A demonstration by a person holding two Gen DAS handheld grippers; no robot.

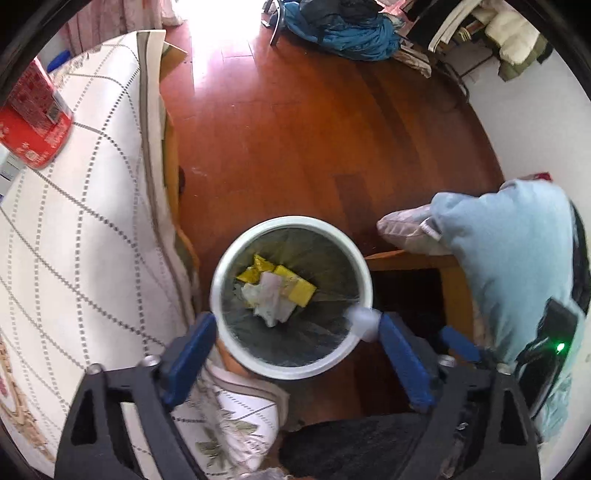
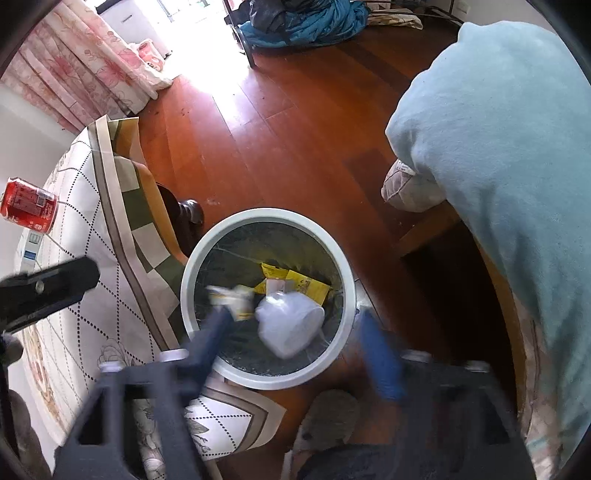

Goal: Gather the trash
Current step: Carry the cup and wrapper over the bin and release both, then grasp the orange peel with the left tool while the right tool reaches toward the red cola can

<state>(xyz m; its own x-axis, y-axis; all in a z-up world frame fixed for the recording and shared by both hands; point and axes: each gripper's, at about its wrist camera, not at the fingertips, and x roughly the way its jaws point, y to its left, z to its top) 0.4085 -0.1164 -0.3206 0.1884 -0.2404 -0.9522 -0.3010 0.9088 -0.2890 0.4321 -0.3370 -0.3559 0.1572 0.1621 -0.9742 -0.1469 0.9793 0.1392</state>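
Observation:
A white round trash bin [image 1: 236, 254] with a dark liner stands on the wood floor beside the table. Yellow wrappers [image 1: 295, 286] and crumpled white paper [image 1: 271, 299] lie in it. My left gripper [image 1: 295, 332] is open above the bin's near rim, with a blurred white piece [image 1: 364, 323] by its right finger. In the right wrist view the same bin [image 2: 343, 258] lies below my right gripper [image 2: 295, 325], which is open. A blurred white plastic cup [image 2: 291, 323] and a small yellow-white scrap [image 2: 232, 297] are in the air over the bin.
A table with a dotted white cloth [image 1: 74, 221] is on the left, with a red can [image 1: 35, 122] lying on it. A chair with a light blue garment [image 1: 517, 251] stands at the right. Blue bedding [image 1: 343, 33] lies on the far floor. A slipper [image 2: 328, 417] shows below.

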